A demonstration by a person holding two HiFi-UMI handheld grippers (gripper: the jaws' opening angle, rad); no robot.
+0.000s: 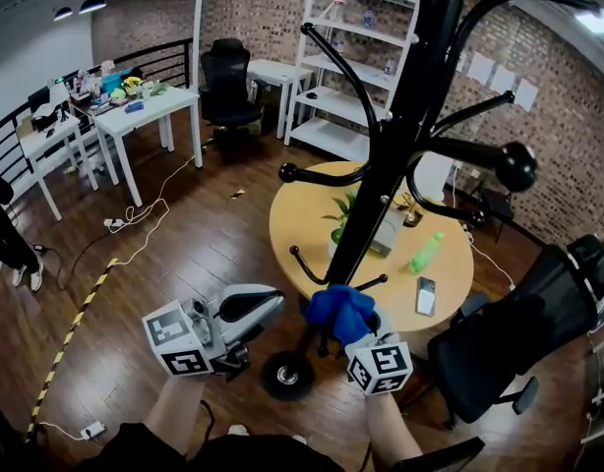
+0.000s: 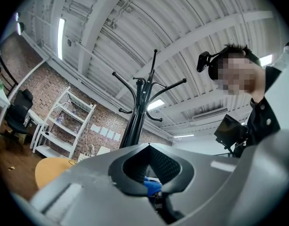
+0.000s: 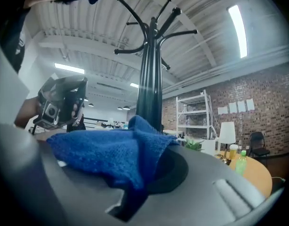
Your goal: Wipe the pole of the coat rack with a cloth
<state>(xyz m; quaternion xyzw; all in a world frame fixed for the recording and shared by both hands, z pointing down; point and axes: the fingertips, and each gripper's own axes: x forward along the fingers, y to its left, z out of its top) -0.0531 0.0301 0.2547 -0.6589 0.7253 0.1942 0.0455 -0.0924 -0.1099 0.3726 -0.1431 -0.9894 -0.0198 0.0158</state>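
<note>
The wooden floor (image 1: 194, 244) is carrying the coat rack (image 1: 381, 175) on its round base, a white desk (image 1: 159, 104) with a black office chair (image 1: 226, 87) beside it, a white shelf unit (image 1: 327, 138) and another black chair (image 1: 518, 323) at the right. A power strip (image 1: 115, 224) with its cable and a striped tape (image 1: 81, 330) are lying on the boards. The round table (image 1: 302, 229) is standing just behind the rack, holding a potted plant (image 1: 343, 212), a green bottle (image 1: 426, 253) standing upright and a dark phone (image 1: 426, 296) lying flat near the edge.
</note>
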